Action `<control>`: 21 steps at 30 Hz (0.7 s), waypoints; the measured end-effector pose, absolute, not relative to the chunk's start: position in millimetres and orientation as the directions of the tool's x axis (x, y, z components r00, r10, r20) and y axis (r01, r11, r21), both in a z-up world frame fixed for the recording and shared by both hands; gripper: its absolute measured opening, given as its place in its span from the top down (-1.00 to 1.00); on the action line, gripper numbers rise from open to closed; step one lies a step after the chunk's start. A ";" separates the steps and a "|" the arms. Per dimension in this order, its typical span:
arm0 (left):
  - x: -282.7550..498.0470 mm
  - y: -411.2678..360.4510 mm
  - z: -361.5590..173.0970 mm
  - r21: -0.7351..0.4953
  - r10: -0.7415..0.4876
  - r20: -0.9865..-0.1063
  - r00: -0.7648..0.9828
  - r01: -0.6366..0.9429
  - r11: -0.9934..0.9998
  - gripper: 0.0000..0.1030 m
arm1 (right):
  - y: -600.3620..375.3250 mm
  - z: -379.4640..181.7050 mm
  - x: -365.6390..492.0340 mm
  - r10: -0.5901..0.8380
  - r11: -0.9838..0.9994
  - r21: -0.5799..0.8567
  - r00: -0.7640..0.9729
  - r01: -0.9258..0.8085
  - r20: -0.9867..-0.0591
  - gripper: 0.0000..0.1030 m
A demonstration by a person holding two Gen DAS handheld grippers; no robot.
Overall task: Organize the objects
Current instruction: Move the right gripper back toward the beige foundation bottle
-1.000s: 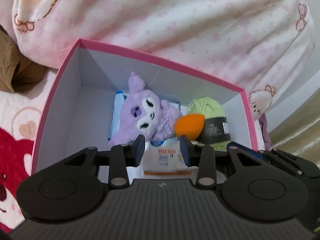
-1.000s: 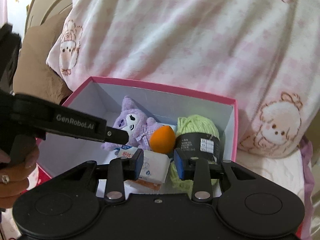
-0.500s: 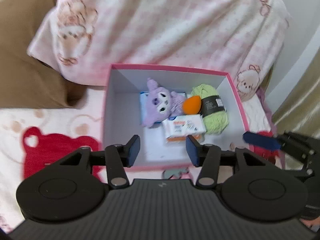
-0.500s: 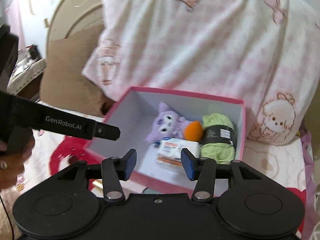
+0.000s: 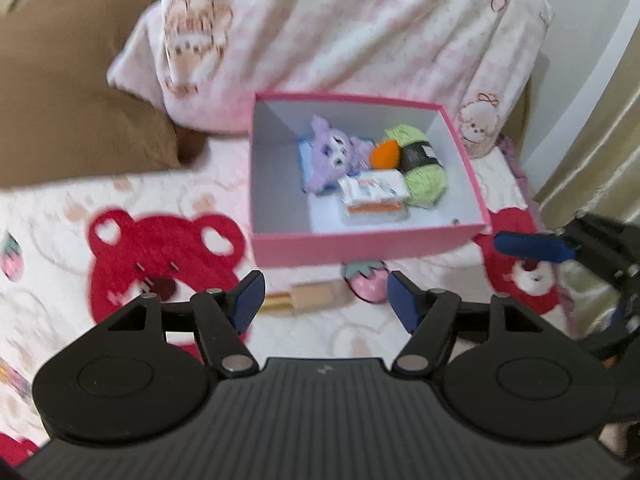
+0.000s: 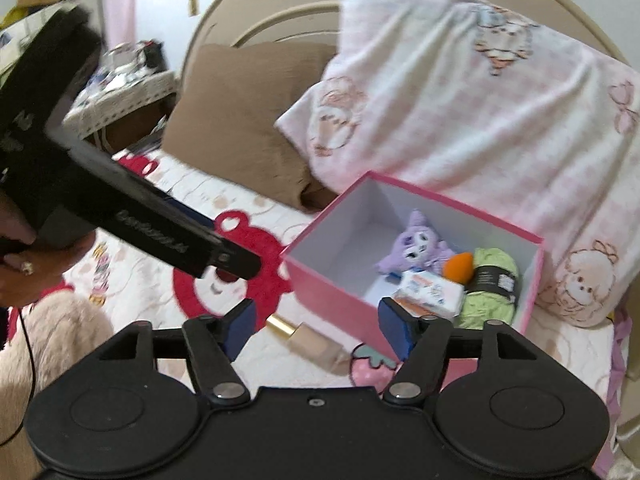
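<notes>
My left gripper [image 5: 325, 296] and right gripper [image 6: 314, 328] both have jaws spread wide, holding nothing — ready for a grab, I think. The little beige bottle [image 5: 308, 297] lies on the bedspread [image 5: 60, 216], just beside the pink box [image 5: 360, 246]. The box's left side is bare — room there.

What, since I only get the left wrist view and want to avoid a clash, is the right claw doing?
Observer: The right claw is open and empty; the beige bottle lies just ahead of it, outside the pink box.
Operator: Anything to the left of my left claw?
Observer: A fluffy beige thing sits below the hand holding it.
Operator: And farther back?
Observer: A wicker basket of clutter stands beside the brown pillow.
</notes>
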State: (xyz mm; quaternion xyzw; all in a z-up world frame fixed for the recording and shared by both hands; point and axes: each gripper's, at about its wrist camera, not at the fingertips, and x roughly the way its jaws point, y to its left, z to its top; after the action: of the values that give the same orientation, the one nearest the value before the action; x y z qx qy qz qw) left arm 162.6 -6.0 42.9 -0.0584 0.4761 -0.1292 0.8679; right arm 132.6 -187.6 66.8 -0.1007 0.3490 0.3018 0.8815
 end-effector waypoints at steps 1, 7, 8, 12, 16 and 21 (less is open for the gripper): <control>162.2 -5.2 38.6 -0.246 -0.294 -0.810 0.507 0.160 0.956 -0.30 | -183.7 63.3 129.8 0.464 0.789 0.027 0.568 -0.613 -0.680 -0.43; 160.9 1.0 9.0 -0.329 -0.331 -0.805 0.493 0.092 0.940 -0.30 | -160.3 36.3 124.0 0.490 0.726 0.011 0.507 -0.688 -0.709 -0.43; 161.3 3.4 2.1 -0.336 -0.324 -0.806 0.495 0.069 0.940 -0.30 | -156.6 31.7 124.3 0.495 0.714 0.010 0.496 -0.700 -0.713 -0.43; 165.3 10.1 -23.0 -0.356 -0.316 -0.795 0.519 0.024 0.934 -0.29 | -141.5 9.5 130.9 0.494 0.677 -0.011 0.466 -0.736 -0.734 -0.43; 169.5 11.4 -39.5 -0.343 -0.312 -0.769 0.557 0.053 0.938 -0.27 | -125.9 -16.1 140.9 0.461 0.640 -0.074 0.459 -0.765 -0.760 -0.43; 171.0 15.0 -58.9 -0.381 -0.339 -0.739 0.582 0.054 0.923 -0.26 | -110.0 -47.5 151.5 0.439 0.581 -0.138 0.451 -0.802 -0.777 -0.43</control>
State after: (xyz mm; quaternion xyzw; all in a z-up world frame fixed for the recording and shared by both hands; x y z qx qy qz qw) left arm 171.0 15.0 -58.9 -0.1607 0.4433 -0.1120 0.8747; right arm 151.5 -110.0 -47.5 -0.2532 0.3592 0.3816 0.8132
